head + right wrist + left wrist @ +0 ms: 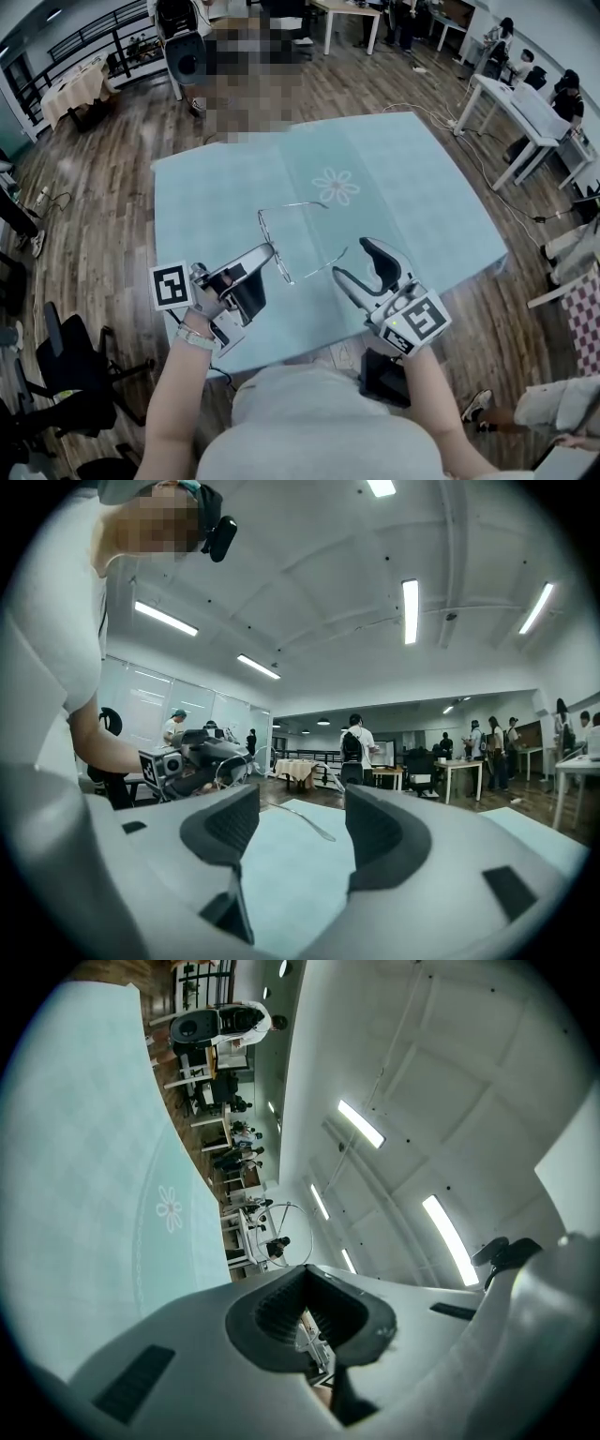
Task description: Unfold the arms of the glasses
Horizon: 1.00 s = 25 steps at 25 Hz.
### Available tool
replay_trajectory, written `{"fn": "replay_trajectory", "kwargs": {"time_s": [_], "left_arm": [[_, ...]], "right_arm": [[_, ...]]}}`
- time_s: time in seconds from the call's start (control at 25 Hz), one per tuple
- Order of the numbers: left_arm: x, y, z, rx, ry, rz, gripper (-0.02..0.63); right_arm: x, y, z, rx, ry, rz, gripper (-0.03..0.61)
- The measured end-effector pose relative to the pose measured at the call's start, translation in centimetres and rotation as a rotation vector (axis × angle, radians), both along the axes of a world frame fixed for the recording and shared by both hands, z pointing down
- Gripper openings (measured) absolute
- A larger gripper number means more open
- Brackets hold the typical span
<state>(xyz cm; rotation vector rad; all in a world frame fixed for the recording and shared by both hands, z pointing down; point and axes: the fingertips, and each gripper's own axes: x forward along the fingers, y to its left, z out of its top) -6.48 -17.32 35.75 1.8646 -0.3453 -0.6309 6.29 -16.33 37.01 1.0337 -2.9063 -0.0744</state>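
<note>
Head view: a wide table sits under a light blue-green cloth (403,169) with a white flower (336,186) drawn near the middle. On the left, the left gripper (267,253) is white and black, with a marker cube on its near end. Its claw is clenched on the thin silver wire glasses (286,272) and holds them up above the near part of the cloth. One thin arm of the glasses reaches out to the right, toward the right gripper (352,258). That claw is released, with its two black pads wide apart, and the tip of the arm is just beside them.

In the left gripper view, the pads of the left gripper (305,1307) are pressed together on the wire, and a round lens (286,1234) sticks out past them.

In the right gripper view, the left gripper (202,761) shows at the far left. The glasses arm (302,822) lies out ahead of the right gripper (302,841), and nothing touches its pads.
</note>
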Motion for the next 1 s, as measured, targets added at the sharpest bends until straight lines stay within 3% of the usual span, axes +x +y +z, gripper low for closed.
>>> {"fn": "replay_trajectory", "kwargs": {"time_s": [0.56,0.76,1.0], "left_arm": [[-0.8,0.4,0.4,0.118,0.193,-0.126,0.006],[-0.9,0.2,0.5,0.137,0.2,-0.185,0.006],[-0.8,0.5,0.7,0.163,0.201,-0.273,0.006]], "right_arm": [[-0.9,1.2,-0.2,0.018,0.019,0.078,0.253],[-0.7,0.7,0.3,0.021,0.05,0.142,0.233],[0.0,0.4,0.7,0.01,0.039,0.24,0.094]]}}
